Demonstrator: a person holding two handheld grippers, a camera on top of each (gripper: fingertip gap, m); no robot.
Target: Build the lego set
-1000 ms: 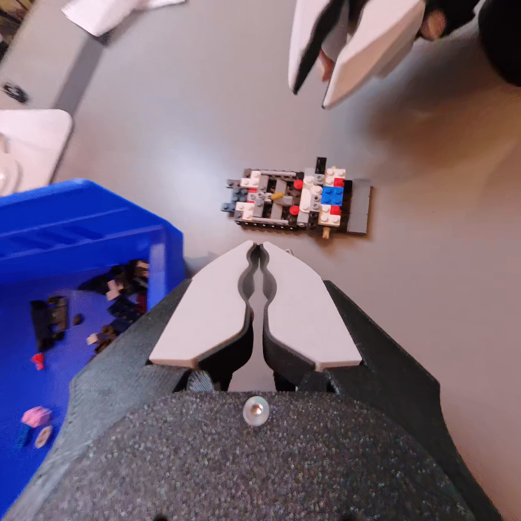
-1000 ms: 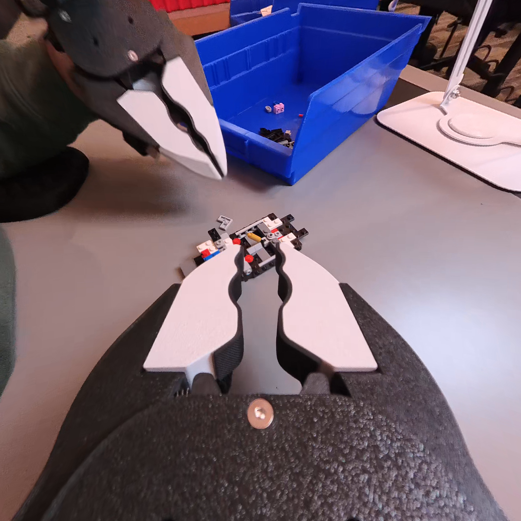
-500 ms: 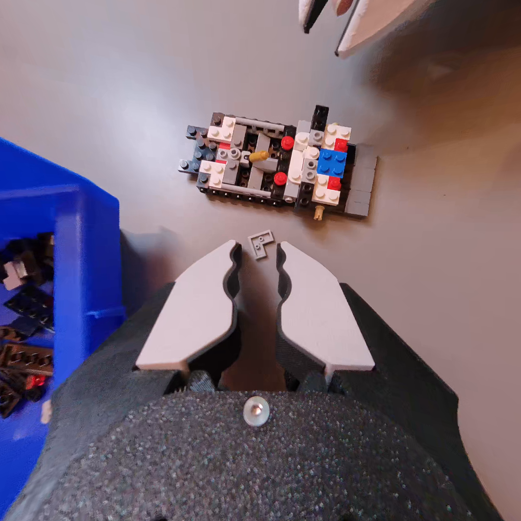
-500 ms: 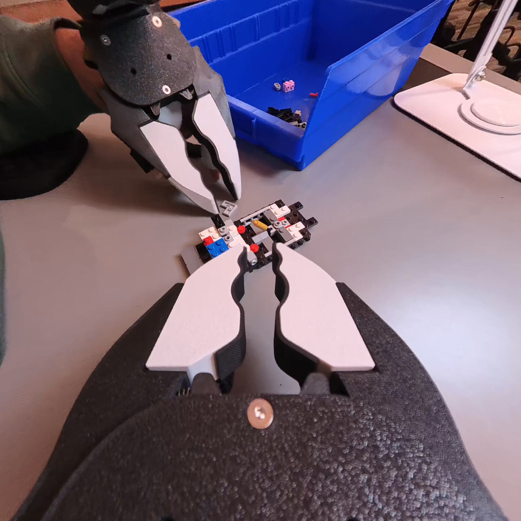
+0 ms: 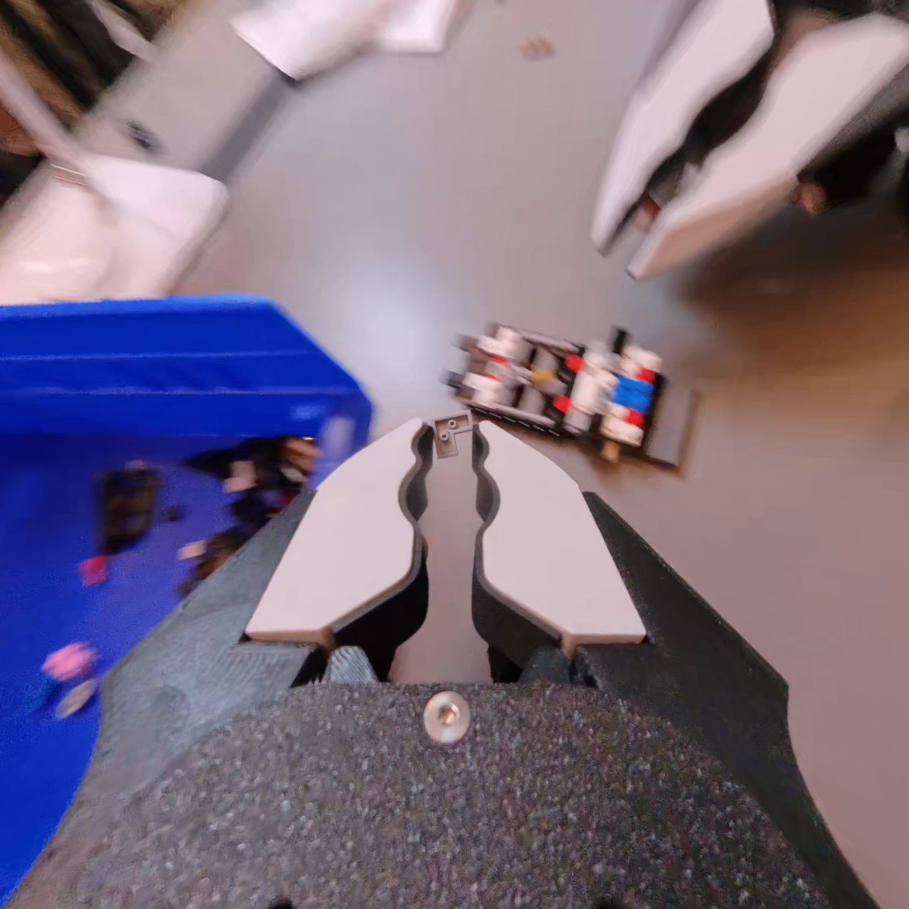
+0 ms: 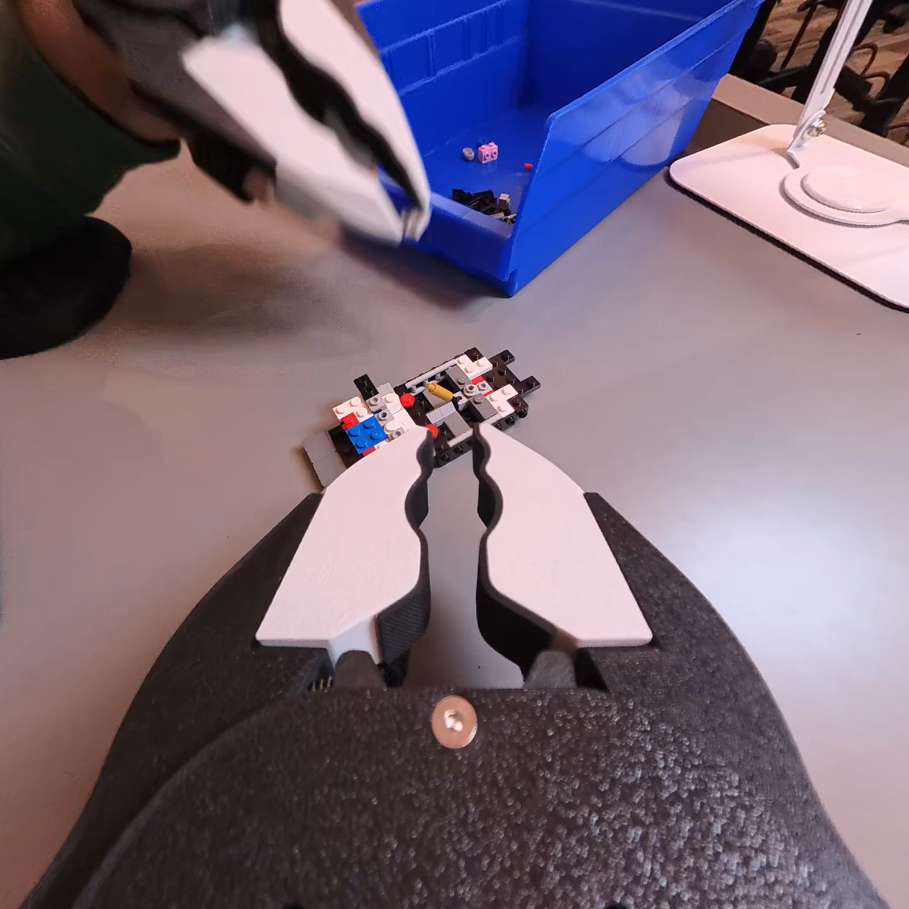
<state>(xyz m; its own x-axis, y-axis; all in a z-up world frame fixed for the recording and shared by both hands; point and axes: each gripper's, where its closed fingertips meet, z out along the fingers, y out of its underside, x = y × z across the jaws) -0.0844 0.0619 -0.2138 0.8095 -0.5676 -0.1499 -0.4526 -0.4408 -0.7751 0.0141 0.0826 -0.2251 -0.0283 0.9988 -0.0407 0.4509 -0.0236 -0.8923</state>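
Half a second ago the small grey L-shaped plate (image 5: pixel 450 435) lay on the bench just in front of the left tool (image 5: pixel 450 433); now it is pinched between that tool's tips and lifted off the surface, and the left wrist view is smeared with motion. In the right wrist view the left tool (image 6: pixel 410 224) has risen from beside the brick model (image 6: pixel 433 408) and hangs blurred before the near wall of the blue bin (image 6: pixel 580 162). The right tool (image 6: pixel 452 435) has its fingers a little apart, gripping nothing, tips just over the near edge of the brick model.

The bench (image 6: pixel 688 418) is a plain grey top. The brick model lies flat on it, a low build of black, white, grey, red and blue pieces with one yellow peg. Right of the brick model and farther back stands a white lamp base (image 6: pixel 811 196) with a slim stem. Dark chair legs show beyond the bench edge.

The blue bin sits behind the brick model, open-topped. Inside lie a heap of dark pieces (image 6: pixel 484 201), a pink brick (image 6: pixel 488 152), a small grey piece and a tiny red one.
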